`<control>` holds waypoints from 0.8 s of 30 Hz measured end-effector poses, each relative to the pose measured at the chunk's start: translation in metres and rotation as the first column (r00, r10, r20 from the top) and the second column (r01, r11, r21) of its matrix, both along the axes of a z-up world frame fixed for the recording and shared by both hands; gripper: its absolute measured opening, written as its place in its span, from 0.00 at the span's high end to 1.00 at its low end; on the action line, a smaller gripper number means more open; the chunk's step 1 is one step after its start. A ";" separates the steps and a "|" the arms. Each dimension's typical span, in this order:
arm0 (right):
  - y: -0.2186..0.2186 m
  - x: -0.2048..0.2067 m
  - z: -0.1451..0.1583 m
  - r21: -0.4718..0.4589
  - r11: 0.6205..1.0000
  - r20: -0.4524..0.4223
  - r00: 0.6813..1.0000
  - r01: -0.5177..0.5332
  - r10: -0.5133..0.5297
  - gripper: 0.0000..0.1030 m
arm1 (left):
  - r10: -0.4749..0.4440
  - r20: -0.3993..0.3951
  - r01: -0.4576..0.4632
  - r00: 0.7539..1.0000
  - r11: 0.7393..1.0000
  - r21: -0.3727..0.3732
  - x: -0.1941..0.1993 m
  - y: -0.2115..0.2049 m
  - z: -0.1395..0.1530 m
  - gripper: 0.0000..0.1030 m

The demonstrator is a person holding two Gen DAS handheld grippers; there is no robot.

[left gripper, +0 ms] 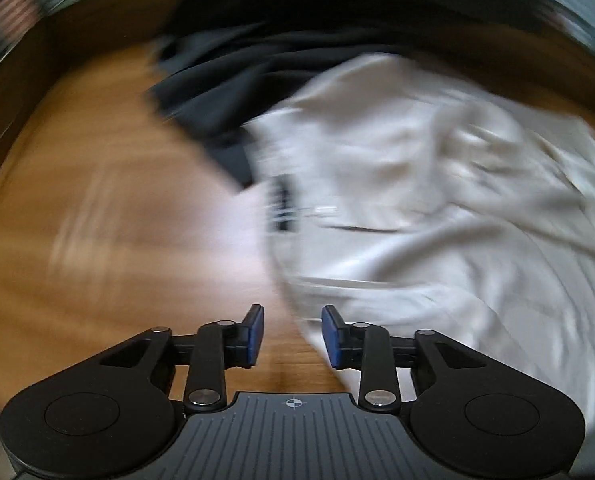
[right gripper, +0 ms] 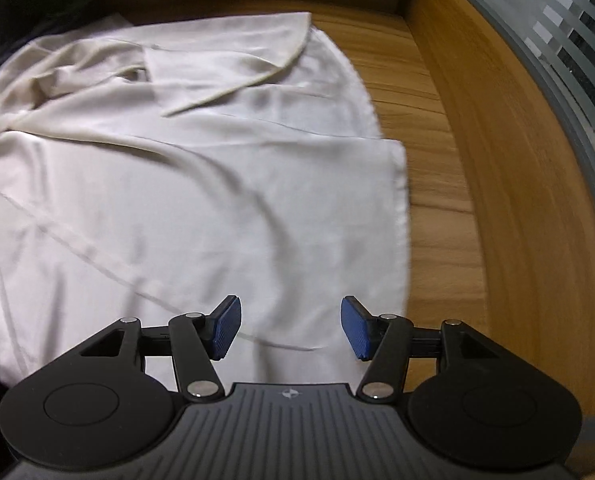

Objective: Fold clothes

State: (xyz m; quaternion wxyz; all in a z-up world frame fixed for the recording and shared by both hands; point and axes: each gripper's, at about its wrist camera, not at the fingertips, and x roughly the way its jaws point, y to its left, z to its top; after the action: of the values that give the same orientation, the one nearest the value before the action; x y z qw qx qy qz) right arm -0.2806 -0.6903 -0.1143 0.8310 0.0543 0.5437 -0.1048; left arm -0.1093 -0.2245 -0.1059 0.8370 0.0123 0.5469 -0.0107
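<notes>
Two garments show: one white shirt [right gripper: 185,184] spread crumpled over the wooden worktop [right gripper: 437,184], and one dark garment [left gripper: 233,92] at the upper middle of the blurred left wrist view, its lower edge meeting the shirt's edge. In the right wrist view the shirt fills the left and centre of the frame, a flap folded over at the upper centre. There are two claws. The left claw [left gripper: 292,336] hangs at bottom centre over the shirt's left border, jaws parted and gripping nothing. The right claw [right gripper: 291,328] hangs over the shirt's near hem, jaws spread wide, nothing between the blue pads [right gripper: 229,328].
</notes>
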 end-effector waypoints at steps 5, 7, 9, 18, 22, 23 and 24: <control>0.043 -0.014 0.009 0.026 1.000 0.018 1.000 0.007 -0.008 0.40 | -0.367 0.009 0.367 0.930 0.930 0.014 0.001 -0.045 0.002 0.50; 0.058 -0.021 0.011 0.032 0.999 0.021 1.000 0.023 -0.023 0.40 | -0.478 0.003 0.478 0.878 0.878 0.009 0.002 -0.061 -0.001 0.49; 0.076 -0.032 0.014 0.037 0.999 0.025 0.999 0.039 -0.040 0.40 | -0.554 -0.005 0.554 0.833 0.833 0.004 0.004 -0.073 -0.007 0.46; 0.131 -0.073 0.013 0.066 0.989 0.036 0.991 0.129 -0.131 0.40 | -0.834 -0.048 0.835 0.549 0.550 -0.018 0.012 -0.121 -0.037 0.42; 0.151 -0.084 0.014 0.051 0.987 0.040 0.988 0.150 -0.152 0.40 | -0.916 -0.067 0.918 0.396 0.397 0.001 0.015 -0.139 -0.045 0.42; 0.155 -0.086 0.015 0.046 0.987 0.041 0.987 0.155 -0.157 0.40 | -0.929 -0.074 0.932 0.362 0.363 0.001 0.017 -0.142 -0.047 0.42; 0.160 -0.088 0.016 0.042 0.986 0.042 0.986 0.161 -0.163 0.40 | -0.941 -0.082 0.944 0.330 0.331 -0.001 0.019 -0.145 -0.049 0.42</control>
State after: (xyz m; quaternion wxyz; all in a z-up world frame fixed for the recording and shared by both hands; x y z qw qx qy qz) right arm -0.3685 -0.5307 -0.0987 0.8306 0.1166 0.5204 -0.1602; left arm -0.0903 -0.3696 -0.1548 0.6573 0.3452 0.4671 -0.4802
